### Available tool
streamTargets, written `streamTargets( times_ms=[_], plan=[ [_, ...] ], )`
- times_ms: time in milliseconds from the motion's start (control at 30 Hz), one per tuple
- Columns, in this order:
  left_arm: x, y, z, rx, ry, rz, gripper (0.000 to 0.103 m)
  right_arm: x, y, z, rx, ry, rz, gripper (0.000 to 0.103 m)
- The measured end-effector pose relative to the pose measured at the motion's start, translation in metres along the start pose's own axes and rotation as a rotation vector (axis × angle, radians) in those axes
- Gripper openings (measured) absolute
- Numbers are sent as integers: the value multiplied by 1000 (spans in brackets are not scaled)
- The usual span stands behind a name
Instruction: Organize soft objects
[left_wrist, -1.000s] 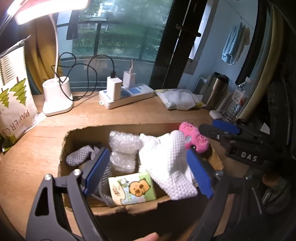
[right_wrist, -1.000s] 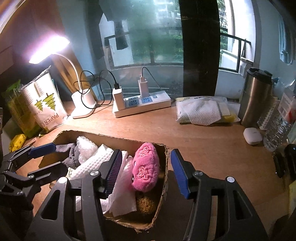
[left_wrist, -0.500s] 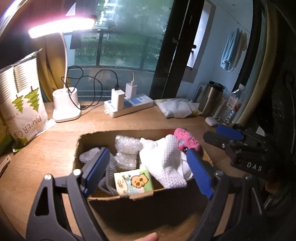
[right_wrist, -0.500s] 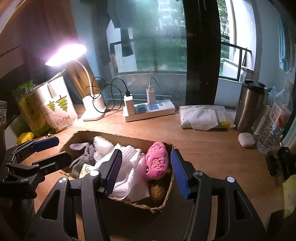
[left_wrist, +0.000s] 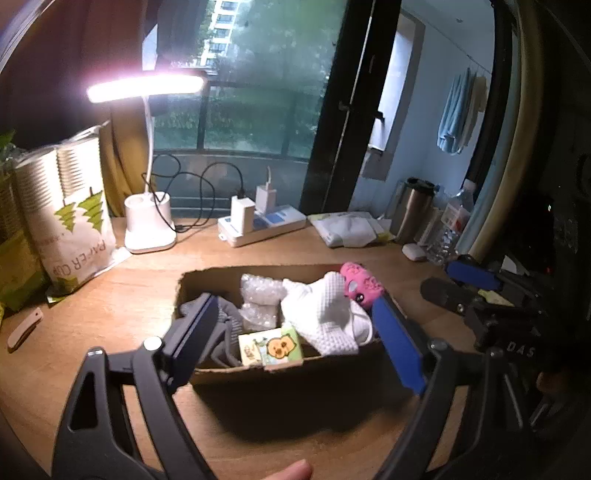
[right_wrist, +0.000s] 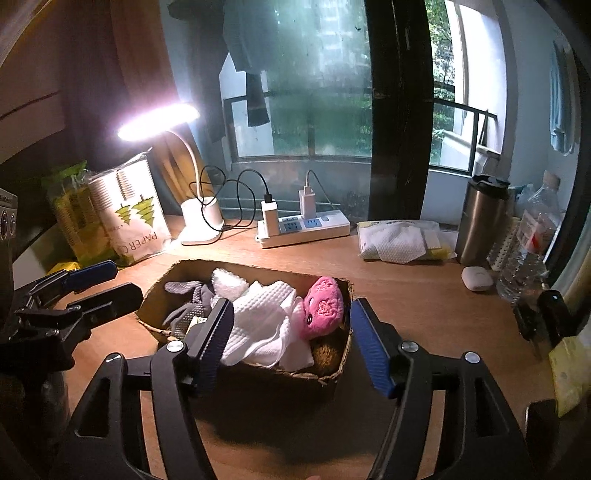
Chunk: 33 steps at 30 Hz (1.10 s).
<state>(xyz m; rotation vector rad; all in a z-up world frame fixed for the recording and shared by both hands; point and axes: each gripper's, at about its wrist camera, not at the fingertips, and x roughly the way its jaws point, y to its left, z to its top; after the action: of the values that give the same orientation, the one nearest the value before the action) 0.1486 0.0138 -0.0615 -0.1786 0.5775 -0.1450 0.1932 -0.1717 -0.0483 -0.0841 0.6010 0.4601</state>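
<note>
**Both tongs empty above the packed box**

Left tongs (left_wrist: 291, 339) stand wide with nothing between the blue pads, hovering on the near side of the cardboard box (left_wrist: 280, 369). Right tongs (right_wrist: 291, 339) have just been opening and are also apart and empty, hanging before the same box (right_wrist: 332, 373), which sits on the wooden bench (right_wrist: 406, 280).

Inside the box, straight ahead of the left tongs, a small pack with a cartoon duck (left_wrist: 271, 346) leans against the near wall. Just beyond it lie bubble wrap (left_wrist: 260, 291) and a white waffle cloth (left_wrist: 321, 314). A grey glove (left_wrist: 225, 325) lies by the left pad, and a pink plush toy (right_wrist: 323, 306) rests at the box's end nearest the right tongs.

Farther off, past the box, stand a lit desk lamp (left_wrist: 147, 221), a power strip (right_wrist: 304, 229) and a steel mug (right_wrist: 480, 221).
</note>
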Motion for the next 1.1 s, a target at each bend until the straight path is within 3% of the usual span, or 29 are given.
streamTargets(
  times_ms=[67, 267, 1100],
  plan=[
    [-7, 0, 0, 0, -9, 0, 97, -7, 3, -2, -5, -9, -4, 70],
    [-30, 1, -3, -2, -49, 15, 100, -27, 14, -4, -23, -40, -15, 80],
    [-138, -18, 17, 44, -277, 56, 102, -142, 37, 8, -31, -260, -111, 81]
  ],
)
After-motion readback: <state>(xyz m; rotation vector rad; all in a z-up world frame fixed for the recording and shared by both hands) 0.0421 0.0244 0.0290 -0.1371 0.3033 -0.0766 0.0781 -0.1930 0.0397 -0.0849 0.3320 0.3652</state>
